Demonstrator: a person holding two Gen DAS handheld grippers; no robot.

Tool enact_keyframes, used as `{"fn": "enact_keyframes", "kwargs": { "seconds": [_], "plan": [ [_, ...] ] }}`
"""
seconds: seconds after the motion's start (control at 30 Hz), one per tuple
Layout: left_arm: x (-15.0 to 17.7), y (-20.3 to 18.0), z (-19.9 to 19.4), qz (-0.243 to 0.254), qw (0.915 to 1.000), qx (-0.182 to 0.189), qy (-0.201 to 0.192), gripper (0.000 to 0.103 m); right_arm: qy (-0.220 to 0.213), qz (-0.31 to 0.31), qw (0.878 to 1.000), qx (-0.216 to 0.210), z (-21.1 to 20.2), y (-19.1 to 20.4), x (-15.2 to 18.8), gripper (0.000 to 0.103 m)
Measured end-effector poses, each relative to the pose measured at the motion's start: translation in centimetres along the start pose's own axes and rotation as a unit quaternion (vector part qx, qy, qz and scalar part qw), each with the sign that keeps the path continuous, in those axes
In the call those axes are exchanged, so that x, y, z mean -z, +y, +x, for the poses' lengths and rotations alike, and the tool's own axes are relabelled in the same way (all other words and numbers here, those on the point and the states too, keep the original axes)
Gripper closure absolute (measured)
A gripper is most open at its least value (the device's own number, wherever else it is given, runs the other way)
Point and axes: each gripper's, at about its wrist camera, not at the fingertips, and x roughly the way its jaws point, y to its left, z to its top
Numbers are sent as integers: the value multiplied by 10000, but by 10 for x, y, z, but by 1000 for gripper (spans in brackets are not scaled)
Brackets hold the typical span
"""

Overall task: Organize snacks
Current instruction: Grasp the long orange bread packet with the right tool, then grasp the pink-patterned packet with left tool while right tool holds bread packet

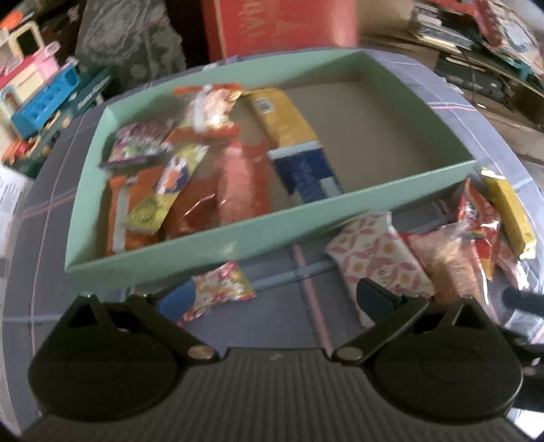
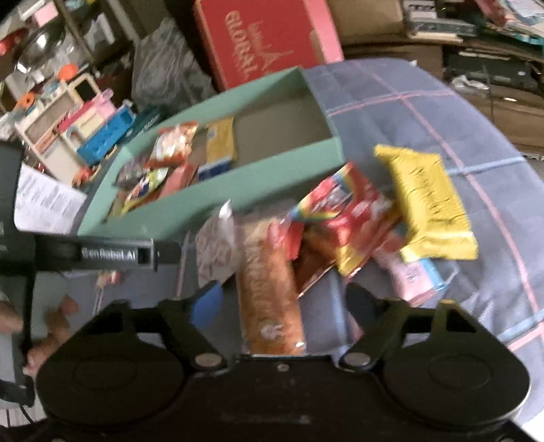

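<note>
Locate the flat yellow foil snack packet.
The flat yellow foil snack packet lies outside the green tray on the checked cloth, on the right of the right wrist view, partly overlapping the red snack bag.

Grey checked cloth (image 1: pixel 452 112) over table, red carton (image 2: pixel 258 44), toy kitchen (image 2: pixel 68 129), stacked papers (image 1: pixel 476 30), perhaps shelving

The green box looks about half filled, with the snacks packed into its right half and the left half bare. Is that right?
Not quite. The left wrist view shows the snacks packed into the left half of the green box, and the right half is bare. The half-filled part is correct.
</note>
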Motion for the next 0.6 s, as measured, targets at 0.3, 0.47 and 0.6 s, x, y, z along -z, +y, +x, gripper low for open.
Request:
{"fn": "enact_keyframes", "kwargs": {
  "seconds": [0.3,0.47,0.6],
  "plan": [
    [-3,-5,4,-111,9999,43,23,0,-25,-121,9999,-10,9,4,5,64],
    [-9,-27,10,-63,9998,188,19,0,-88,230,9997,19,5,-19,4,64],
    [-14,-45,18,-122,9996,260,0,0,-63,449,9990,-25,5,-31,10,64]
  ]
}}
